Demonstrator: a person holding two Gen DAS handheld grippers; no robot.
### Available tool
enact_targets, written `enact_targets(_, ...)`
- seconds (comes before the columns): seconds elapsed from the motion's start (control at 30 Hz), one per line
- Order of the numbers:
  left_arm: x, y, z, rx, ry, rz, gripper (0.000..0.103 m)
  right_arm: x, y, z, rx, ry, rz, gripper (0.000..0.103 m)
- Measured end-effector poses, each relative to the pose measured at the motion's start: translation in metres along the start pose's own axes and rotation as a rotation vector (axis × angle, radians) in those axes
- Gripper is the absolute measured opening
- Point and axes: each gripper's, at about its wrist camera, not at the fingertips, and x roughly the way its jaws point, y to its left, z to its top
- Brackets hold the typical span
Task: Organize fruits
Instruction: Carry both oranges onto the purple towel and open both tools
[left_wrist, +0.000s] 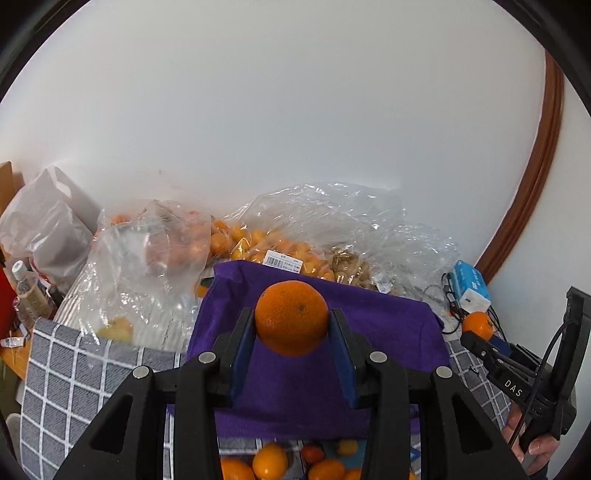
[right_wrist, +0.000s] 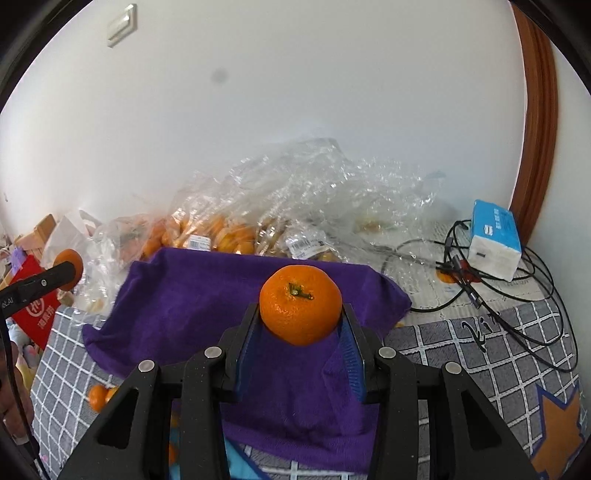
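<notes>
The left tool (left_wrist: 291, 325) is clamped on a mandarin (left_wrist: 291, 316) above a purple cloth (left_wrist: 388, 328). The right tool (right_wrist: 300, 317) is clamped on a stem-up mandarin (right_wrist: 300, 308) over the same cloth. Loose mandarins (left_wrist: 269, 461) lie at 6 o'clock; clear fruit bags (left_wrist: 288, 243) sit beyond, at 12 o'clock.

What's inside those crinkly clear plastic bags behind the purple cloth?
The clear plastic bags hold small orange fruits; one bears a barcode label. Brownish contents show at the right, too blurred to name. Folds and glare hide the rest.
</notes>
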Motion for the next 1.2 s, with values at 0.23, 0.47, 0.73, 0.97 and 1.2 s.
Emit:
enact_targets(0.23, 0.04, 0.004, 0.008, -0.011, 0.041, 0.004, 0.038, 0.03, -0.007, 0.002, -0.001, 0.031, -0.009, 0.042)
enact_targets(0.47, 0.083, 0.001, 0.006, -0.006, 0.089, 0.021, 0.038, 0.069, -0.011, 0.002, 0.002, 0.103, -0.019, 0.042)
enact_targets(0.73, 0.12, -0.001, -0.015, 0.042, 0.153, 0.066, 0.038, 0.109, -0.008, -0.008, -0.029, 0.21, -0.032, 0.042)
enact_targets(0.97, 0.138, 0.0, -0.024, 0.055, 0.237, 0.08, 0.038, 0.12, -0.01, -0.011, -0.029, 0.246, -0.037, 0.042)
enact_targets(1.2, 0.144, -0.005, -0.029, 0.071, 0.28, 0.09, 0.038, 0.124, -0.008, -0.014, -0.024, 0.256, -0.041, 0.042)
